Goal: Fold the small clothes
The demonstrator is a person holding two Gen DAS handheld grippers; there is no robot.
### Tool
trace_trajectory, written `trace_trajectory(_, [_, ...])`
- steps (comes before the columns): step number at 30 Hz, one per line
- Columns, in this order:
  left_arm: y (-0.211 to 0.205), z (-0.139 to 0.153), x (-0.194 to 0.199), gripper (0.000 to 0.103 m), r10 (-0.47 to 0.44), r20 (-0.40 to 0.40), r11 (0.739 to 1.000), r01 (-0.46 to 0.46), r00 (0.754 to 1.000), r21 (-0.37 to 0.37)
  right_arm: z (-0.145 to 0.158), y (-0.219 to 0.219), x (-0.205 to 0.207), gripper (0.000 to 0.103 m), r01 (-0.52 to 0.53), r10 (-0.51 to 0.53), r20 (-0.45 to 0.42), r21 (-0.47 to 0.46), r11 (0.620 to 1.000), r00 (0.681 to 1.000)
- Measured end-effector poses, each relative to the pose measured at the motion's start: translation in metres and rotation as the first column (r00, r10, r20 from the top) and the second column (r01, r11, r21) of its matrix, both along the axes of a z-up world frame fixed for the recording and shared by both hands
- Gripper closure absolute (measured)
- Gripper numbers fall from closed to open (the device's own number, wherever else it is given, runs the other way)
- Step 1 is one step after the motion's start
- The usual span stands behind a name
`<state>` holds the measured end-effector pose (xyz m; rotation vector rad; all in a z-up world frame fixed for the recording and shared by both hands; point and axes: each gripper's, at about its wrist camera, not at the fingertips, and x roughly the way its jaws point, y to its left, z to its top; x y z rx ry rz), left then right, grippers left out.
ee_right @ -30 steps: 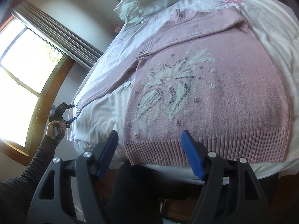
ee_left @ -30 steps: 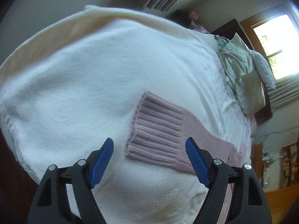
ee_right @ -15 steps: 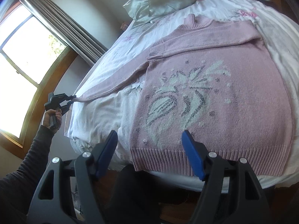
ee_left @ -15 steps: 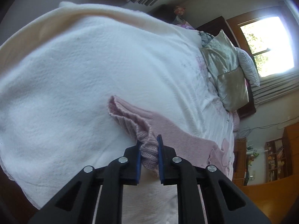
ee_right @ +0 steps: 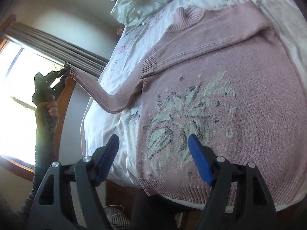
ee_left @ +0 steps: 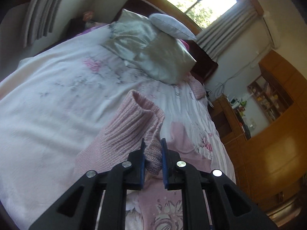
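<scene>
Left gripper [ee_left: 152, 153] pinches the ribbed sleeve cuff [ee_left: 132, 122] of the pink sweater [ee_right: 220, 99], lifted off the bed [ee_left: 48, 115]. Right gripper [ee_right: 153, 157] spread wide, empty, above the sweater's hem [ee_right: 191, 191]. Sweater body lies flat on bed.

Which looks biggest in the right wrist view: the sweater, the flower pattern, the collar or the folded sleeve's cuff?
1. Sweater
2. Flower pattern
3. Collar
4. Cuff

Collar and cuff lie farther from the camera, so their apparent sizes are unsure, but the order holds.
</scene>
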<state>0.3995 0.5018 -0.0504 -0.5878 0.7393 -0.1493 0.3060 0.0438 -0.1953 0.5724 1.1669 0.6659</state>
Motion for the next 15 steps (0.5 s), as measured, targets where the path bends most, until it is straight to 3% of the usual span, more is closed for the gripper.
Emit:
trace_trajectory(5, [-0.1,-0.026,0.061,0.09,-0.154,-0.054,0.987,0.156,0.987,0.025,-0.01,-0.035,0.027,0.026,0.063,-0.061,-0.045,0.055,0.996,0.997])
trace_trajectory(10, [-0.185,-0.085,0.104,0.09,-0.269,-0.141,0.961,0.275,0.953,0.023,-0.02,-0.061,0.047,0.026,0.097,-0.093,-0.062,0.071,0.993,0.994])
trace_trajectory(15, [-0.241,-0.149,0.127,0.09,-0.331,-0.24,0.938,0.346,0.913,0.021,-0.033,-0.072,0.067,0.026,0.097,-0.093,-0.072,0.06,0.993,0.993])
